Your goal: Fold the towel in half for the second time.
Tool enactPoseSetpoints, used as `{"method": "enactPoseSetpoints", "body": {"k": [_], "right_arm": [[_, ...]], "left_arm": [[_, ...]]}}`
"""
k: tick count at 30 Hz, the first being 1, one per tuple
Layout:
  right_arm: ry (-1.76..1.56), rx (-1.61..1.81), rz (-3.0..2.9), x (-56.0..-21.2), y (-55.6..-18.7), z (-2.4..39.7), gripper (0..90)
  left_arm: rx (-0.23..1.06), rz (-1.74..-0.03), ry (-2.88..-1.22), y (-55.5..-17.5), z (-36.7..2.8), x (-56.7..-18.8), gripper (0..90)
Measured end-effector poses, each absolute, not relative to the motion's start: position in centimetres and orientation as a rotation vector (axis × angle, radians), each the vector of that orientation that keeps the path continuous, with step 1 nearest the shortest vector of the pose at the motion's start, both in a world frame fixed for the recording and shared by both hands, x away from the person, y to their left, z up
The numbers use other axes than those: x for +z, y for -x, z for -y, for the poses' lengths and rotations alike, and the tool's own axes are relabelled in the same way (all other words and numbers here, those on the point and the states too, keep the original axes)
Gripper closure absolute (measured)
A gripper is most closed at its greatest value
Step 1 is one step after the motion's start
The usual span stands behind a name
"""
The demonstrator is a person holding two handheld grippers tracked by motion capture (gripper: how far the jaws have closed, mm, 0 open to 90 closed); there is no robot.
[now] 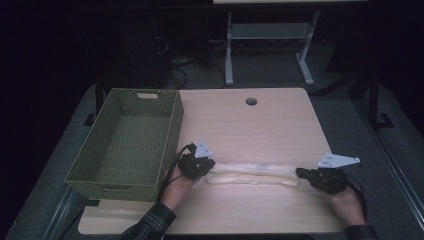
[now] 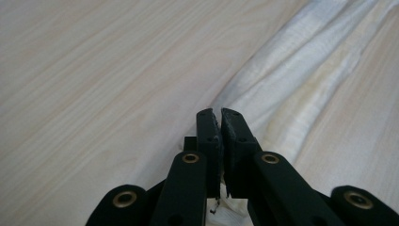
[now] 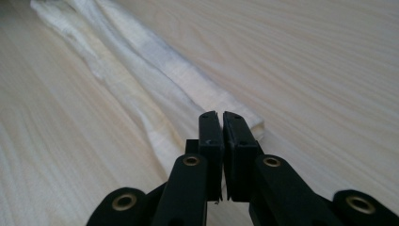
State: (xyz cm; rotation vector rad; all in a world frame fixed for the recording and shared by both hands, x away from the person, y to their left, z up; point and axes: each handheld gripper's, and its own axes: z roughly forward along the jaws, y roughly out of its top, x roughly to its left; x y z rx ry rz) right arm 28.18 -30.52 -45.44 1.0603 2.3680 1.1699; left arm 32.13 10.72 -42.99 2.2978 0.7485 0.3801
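- A pale cloth [image 1: 250, 174] lies across the near part of the counter [image 1: 260, 125], gathered into a long narrow strip that runs from one hand to the other.
- The left gripper [image 1: 209, 167] has one end of the strip. In the left gripper view its fingers [image 2: 209, 134] are pressed together, with cloth [image 2: 301, 80] pinched between them and fanning out ahead in soft folds.
- The right gripper [image 1: 301, 173] has the other end. In the right gripper view its fingers [image 3: 210, 134] are likewise clamped on the cloth's [image 3: 141, 66] edge, just at the folded corner.
- Both hands sit low, close to the counter, and the cloth rests on the wood between them rather than hanging in the air.
- To the left stands a green woven basket [image 1: 170, 117], with nothing in it that I can see.
- My guess is that the work is about midway: the cloth is gathered lengthwise and held at both ends, but it is not yet a compact bundle. Probably a fold end to end is left, then the move into the basket.
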Motion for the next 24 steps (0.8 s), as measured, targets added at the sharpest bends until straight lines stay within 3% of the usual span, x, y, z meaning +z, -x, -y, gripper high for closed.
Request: {"method": "enactPoseSetpoints", "body": {"k": [14,16,17,20,24], "right_arm": [[-1.049,1.130,-2.447,-46.4,-27.2,30.1,83.8],[-1.050,1.145,-2.447,-46.3,-27.2,30.3,78.7],[-1.069,1.182,-2.443,-45.9,-27.1,30.5,69.8],[-1.078,1.224,-2.416,-45.1,-27.0,30.8,61.6],[-1.082,1.249,-2.365,-44.1,-27.2,30.9,56.4]], "left_arm": [[0.315,-0.724,-2.399,-31.2,-10.3,-44.5,84.9],[0.312,-0.730,-2.389,-31.2,-10.4,-44.4,79.4],[0.302,-0.723,-2.369,-31.2,-10.5,-43.8,75.2],[0.292,-0.707,-2.332,-31.1,-10.4,-42.7,64.7],[0.283,-0.661,-2.309,-31.5,-9.7,-42.0,54.2]]}}
